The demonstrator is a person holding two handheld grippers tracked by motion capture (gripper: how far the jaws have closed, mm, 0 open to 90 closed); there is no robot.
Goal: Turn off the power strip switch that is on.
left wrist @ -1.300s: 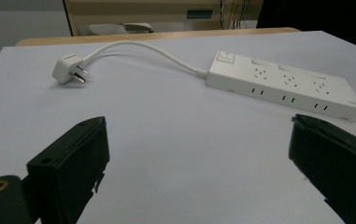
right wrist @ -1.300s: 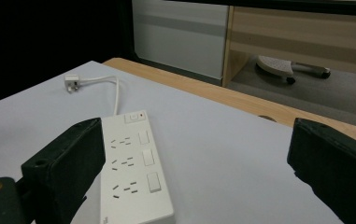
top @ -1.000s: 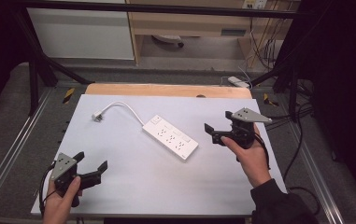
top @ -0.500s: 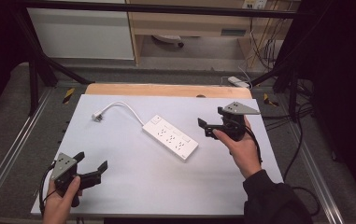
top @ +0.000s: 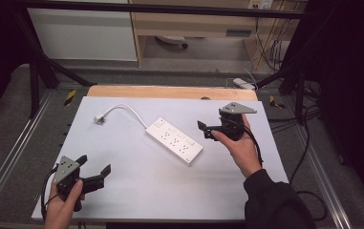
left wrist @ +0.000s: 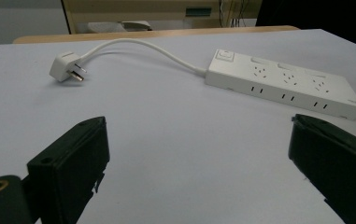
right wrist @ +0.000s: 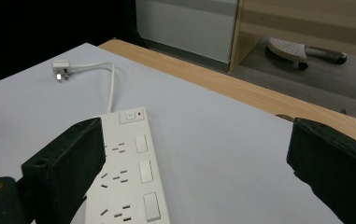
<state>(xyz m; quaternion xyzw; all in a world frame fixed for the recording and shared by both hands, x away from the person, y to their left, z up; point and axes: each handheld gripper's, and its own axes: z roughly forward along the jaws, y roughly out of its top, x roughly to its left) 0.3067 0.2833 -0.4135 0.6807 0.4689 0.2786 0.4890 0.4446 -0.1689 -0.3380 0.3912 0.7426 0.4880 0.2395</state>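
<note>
In the high view we see a white power strip (top: 174, 140) lying diagonally at the centre of the frame on a white table (top: 136, 191), its cord curving to a plug (top: 99, 118) at upper left. The right gripper (top: 207, 130), held in the right hand (top: 240, 145) at centre right, hovers just beside the strip's near end, jaws spread wide and empty. The left gripper (top: 93, 165), at lower left, is well apart from the strip, its jaws likewise parted and holding nothing.
</note>
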